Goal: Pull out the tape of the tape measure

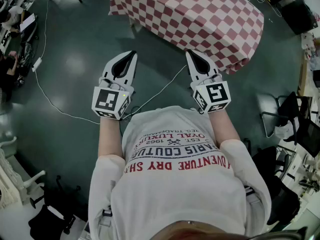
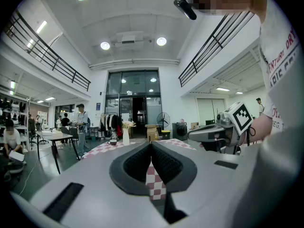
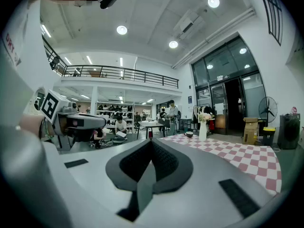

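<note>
No tape measure shows in any view. In the head view my left gripper [image 1: 132, 54] and right gripper [image 1: 190, 53] are held side by side in front of the person's chest, above the dark floor, pointing toward a table with a red-and-white checked cloth [image 1: 200, 14]. Both are short of the table. The left gripper [image 2: 151, 144] has its jaws pressed together with nothing between them. The right gripper [image 3: 152, 141] is likewise shut and empty. Each gripper view also catches the other gripper off to one side.
On the checked table [image 3: 237, 153] stand a white vase with flowers [image 3: 203, 127] and a dark cup [image 3: 189, 134]. A white cable [image 1: 60, 109] runs across the floor. Chairs and clutter [image 1: 287, 124] line the right side. People sit and stand at desks [image 3: 118, 125] farther off.
</note>
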`<state>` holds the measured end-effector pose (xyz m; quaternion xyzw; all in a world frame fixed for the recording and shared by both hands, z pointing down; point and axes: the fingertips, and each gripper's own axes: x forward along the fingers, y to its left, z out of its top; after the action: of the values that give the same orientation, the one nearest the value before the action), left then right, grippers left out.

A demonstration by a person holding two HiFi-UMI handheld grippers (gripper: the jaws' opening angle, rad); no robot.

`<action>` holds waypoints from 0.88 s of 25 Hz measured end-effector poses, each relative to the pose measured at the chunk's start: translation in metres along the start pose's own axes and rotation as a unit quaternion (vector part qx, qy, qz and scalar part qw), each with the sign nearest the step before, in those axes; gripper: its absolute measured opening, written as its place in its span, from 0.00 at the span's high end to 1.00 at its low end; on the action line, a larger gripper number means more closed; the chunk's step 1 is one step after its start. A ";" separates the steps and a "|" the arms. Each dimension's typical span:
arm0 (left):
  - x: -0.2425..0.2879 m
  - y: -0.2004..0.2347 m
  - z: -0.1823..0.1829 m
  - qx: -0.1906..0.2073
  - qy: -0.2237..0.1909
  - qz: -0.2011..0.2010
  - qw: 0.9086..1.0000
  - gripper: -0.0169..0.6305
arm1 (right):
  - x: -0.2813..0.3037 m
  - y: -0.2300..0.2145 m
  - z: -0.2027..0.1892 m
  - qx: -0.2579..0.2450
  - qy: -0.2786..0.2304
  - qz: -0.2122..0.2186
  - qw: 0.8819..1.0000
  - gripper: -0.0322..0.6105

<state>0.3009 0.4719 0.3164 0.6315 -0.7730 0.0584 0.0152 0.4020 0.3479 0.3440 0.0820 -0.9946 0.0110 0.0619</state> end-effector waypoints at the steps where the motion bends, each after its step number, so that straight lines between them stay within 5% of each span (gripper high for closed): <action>1: 0.000 0.000 -0.001 0.000 0.002 0.000 1.000 0.95 | 0.000 0.001 -0.001 -0.001 0.001 0.000 1.000 0.91; 17: -0.011 0.032 -0.011 -0.014 0.008 0.020 1.000 0.93 | 0.022 0.015 0.003 -0.010 -0.001 -0.016 1.000 0.89; 18: -0.009 0.035 -0.011 -0.012 0.009 0.026 1.000 0.88 | 0.024 0.012 0.005 -0.016 -0.004 -0.022 1.000 0.82; 20: -0.004 0.038 -0.011 -0.011 0.011 0.025 1.000 0.60 | 0.028 0.003 0.008 -0.019 -0.006 -0.032 0.999 0.62; 22: 0.002 0.040 -0.012 -0.014 0.016 0.019 1.000 0.60 | 0.032 -0.006 0.008 -0.014 -0.002 -0.035 0.999 0.62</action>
<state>0.2612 0.4791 0.3258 0.6155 -0.7852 0.0574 0.0354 0.3709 0.3366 0.3398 0.1155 -0.9914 -0.0049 0.0610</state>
